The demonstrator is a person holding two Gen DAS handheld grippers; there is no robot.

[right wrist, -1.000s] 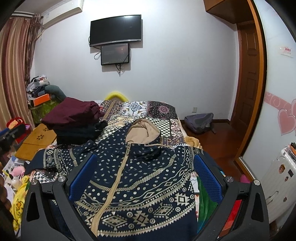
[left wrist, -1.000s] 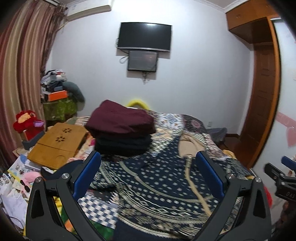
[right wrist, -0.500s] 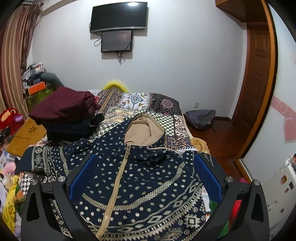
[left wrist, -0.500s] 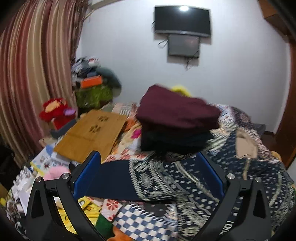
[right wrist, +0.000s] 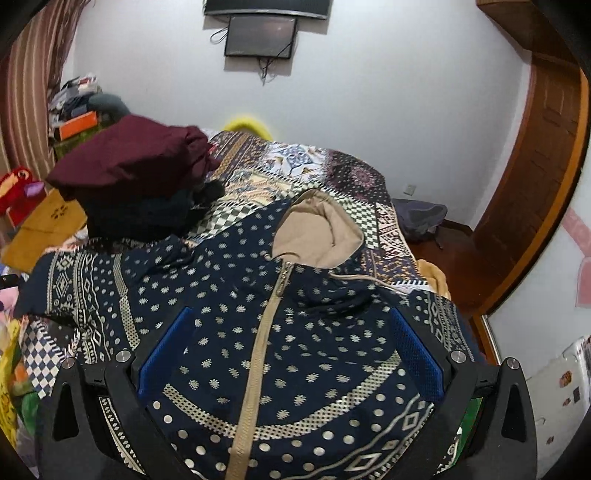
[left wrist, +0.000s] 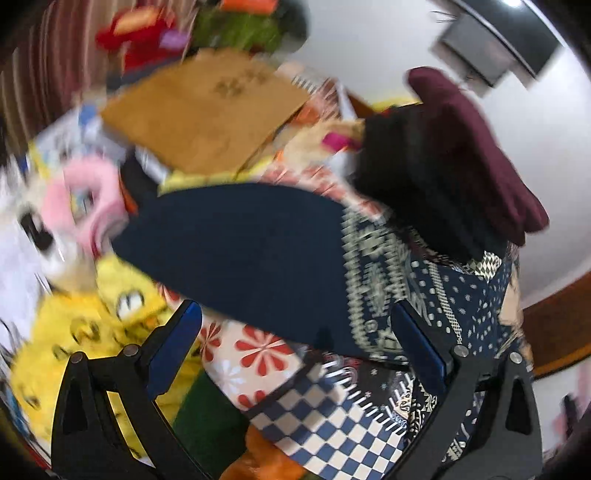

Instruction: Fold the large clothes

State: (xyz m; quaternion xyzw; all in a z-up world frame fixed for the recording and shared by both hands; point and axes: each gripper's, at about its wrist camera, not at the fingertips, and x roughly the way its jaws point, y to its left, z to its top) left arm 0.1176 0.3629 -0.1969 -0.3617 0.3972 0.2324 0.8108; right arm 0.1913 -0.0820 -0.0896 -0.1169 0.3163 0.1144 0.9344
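Left gripper [left wrist: 295,325] swung over hoodie [right wrist: 280,332] sleeve

My left view is smeared by motion blur: the pink soft thing [left wrist: 88,199], the yellow toy [left wrist: 92,317] and the red toy [left wrist: 144,33] lose their outlines, and I cannot read their shapes. The navy sleeve [left wrist: 240,251] hides the bedding under it. In my right view the hooded jacket [right wrist: 280,332] runs past the bottom edge, its hem cut off. The maroon folded pile [right wrist: 129,162] covers the dark clothes beneath. The wall screen [right wrist: 266,5] is clipped at the top.
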